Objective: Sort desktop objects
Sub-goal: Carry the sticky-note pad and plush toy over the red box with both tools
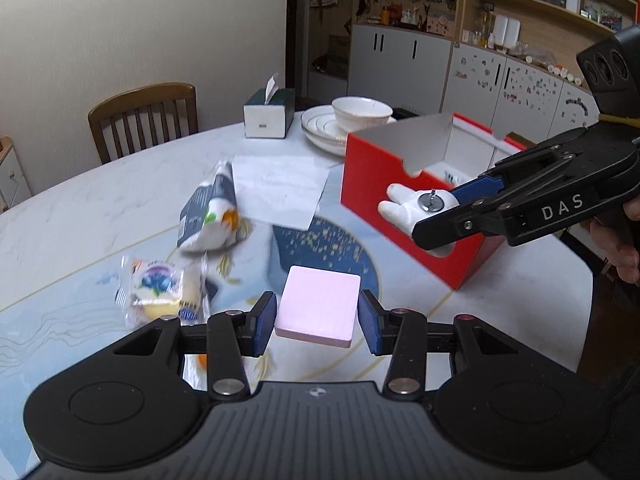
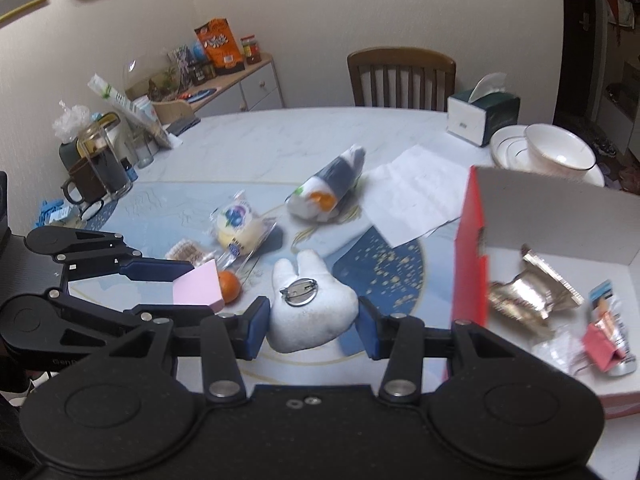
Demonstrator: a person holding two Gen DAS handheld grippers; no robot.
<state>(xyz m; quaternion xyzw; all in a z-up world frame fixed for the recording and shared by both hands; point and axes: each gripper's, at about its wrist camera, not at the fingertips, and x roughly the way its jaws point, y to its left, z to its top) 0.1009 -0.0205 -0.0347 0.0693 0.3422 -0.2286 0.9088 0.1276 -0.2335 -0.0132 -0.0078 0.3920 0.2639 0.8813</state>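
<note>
Both grippers carried an item clear of the worktop (image 1: 100, 184), so we judged the sorting to be in its transport step. The right gripper (image 2: 312, 322) was clenched on a white plush brooch (image 2: 310, 312), pin-back upward, just left of the red box (image 2: 470, 240). In the left wrist view the brooch hung in front of the box's near wall, below its rim. The box already held foil wrappers (image 2: 528, 284) and small packets.

The left gripper (image 1: 318, 322) grasped a pink sticky-note pad (image 1: 318, 304) held level above the blue mat, left of the box. Both grippers were held roughly level, fingers pointing forward.

Next, we judged, the brooch needed lifting over the rim, then releasing inside. A wrapped bun (image 1: 164, 292), a snack bag (image 1: 212, 212) and a small orange (image 2: 229, 286) lay unsorted.
</note>
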